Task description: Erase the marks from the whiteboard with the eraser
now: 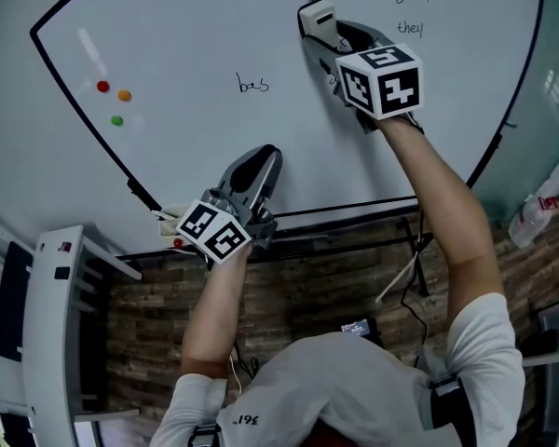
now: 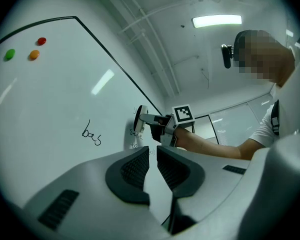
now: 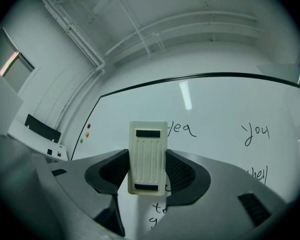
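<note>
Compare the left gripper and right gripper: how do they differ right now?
Right gripper clamps the eraser; left gripper holds nothing, jaws nearly together. Right gripper is up among the written words on the whiteboard; left gripper sits low, near the bottom edge. Both point at the board.

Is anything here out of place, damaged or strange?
Nothing stands out. The right gripper holds the eraser straight at the whiteboard; the writing and magnets look ordinary.
</note>
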The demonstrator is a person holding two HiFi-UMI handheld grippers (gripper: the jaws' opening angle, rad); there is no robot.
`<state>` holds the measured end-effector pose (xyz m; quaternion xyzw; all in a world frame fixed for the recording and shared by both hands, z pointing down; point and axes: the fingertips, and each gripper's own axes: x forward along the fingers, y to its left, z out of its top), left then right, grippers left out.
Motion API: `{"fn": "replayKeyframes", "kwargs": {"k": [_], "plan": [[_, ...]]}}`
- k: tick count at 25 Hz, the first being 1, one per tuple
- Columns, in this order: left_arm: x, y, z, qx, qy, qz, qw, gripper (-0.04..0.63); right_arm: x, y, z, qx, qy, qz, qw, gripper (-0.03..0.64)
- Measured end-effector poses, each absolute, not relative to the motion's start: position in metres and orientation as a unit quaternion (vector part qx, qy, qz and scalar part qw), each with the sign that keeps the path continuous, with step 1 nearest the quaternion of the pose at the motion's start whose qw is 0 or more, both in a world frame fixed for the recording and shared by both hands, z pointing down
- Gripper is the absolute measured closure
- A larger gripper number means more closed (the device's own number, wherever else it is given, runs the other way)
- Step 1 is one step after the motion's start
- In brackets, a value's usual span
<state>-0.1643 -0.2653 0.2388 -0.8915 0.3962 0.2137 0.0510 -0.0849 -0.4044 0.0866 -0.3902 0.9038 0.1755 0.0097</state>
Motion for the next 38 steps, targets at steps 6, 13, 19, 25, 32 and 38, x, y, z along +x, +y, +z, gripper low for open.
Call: {"fn": "replayKeyframes", "kwargs": {"k": [6,13,19,25,32,38], "plan": [[-0.171,-0.261,0.234,-0.889,0.399,0.215,0.059,0.540,-0.115,-0.410,0.056,-0.412,0.887,0.207,-0.015,0.370],[-0.178,-0.257,0.241,-0.887,0.403,0.218,0.054,0.540,-0.145,-0.415,0.037,-0.456,0.847,0.269,-0.051,0.370],[-0.181,-0.254,0.242,-0.887,0.404,0.218,0.053,0.540,-0.154,-0.418,0.039,-0.481,0.810,0.327,-0.070,0.369],[-0.175,-0.253,0.245,-0.889,0.402,0.214,0.047,0.540,-0.155,-0.420,0.037,-0.500,0.800,0.322,-0.080,0.364],[-0.161,-0.252,0.241,-0.892,0.397,0.211,0.050,0.541,-0.137,-0.425,0.029,-0.515,0.803,0.290,-0.076,0.364],[-0.150,-0.253,0.242,-0.894,0.393,0.209,0.048,0.540,-0.114,-0.431,0.023,-0.519,0.805,0.275,-0.076,0.364]]}}
